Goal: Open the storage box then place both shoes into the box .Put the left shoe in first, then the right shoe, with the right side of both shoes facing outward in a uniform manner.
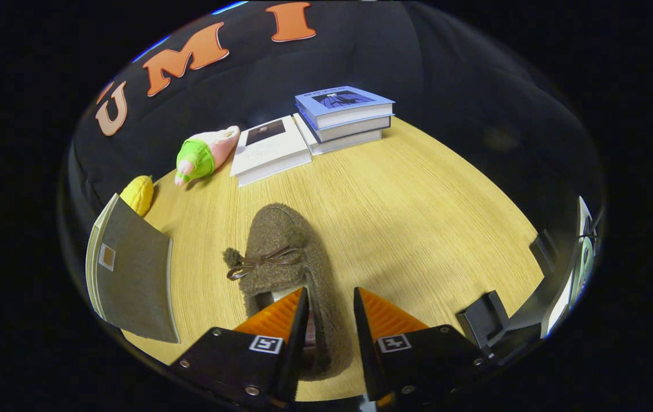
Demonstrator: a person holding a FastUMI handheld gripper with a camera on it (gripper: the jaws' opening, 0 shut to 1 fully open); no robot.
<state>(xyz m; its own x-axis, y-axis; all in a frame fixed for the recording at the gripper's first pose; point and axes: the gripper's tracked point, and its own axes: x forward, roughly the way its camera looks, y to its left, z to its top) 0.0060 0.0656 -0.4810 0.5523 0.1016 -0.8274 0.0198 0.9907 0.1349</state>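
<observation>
One brown fuzzy shoe [289, 260] is seen on the wooden table [418, 229], its toe pointing away from the gripper [330, 309] and a small bow across its top; the heel end lies between the two orange fingers [277, 315], the left finger appearing to sit inside the shoe's opening and the right finger outside its right wall. The jaws stand apart with a gap showing between them, so the shoe's side wall is straddled but not yet pinched; whether either pad touches the fabric cannot be told.

Left of the shoe a grey, flat lid or box flap [131, 274] is seen lying tilted at the table's edge; beyond that, a yellow toy [138, 193] and a green-and-pink toy [205, 153] are set. Beyond the shoe's toe a white book [269, 150] and a stack of books [343, 117] are placed. Right of the shoe, dark parts of the booth's fittings [483, 317] are visible.

The step in hand is judged to be the pick-up of a shoe; which shoe of the pair it is cannot be told. Next, the fingers would need to be closed on the heel wall, the shoe lifted, and it carried towards the box with its right side kept outward.
</observation>
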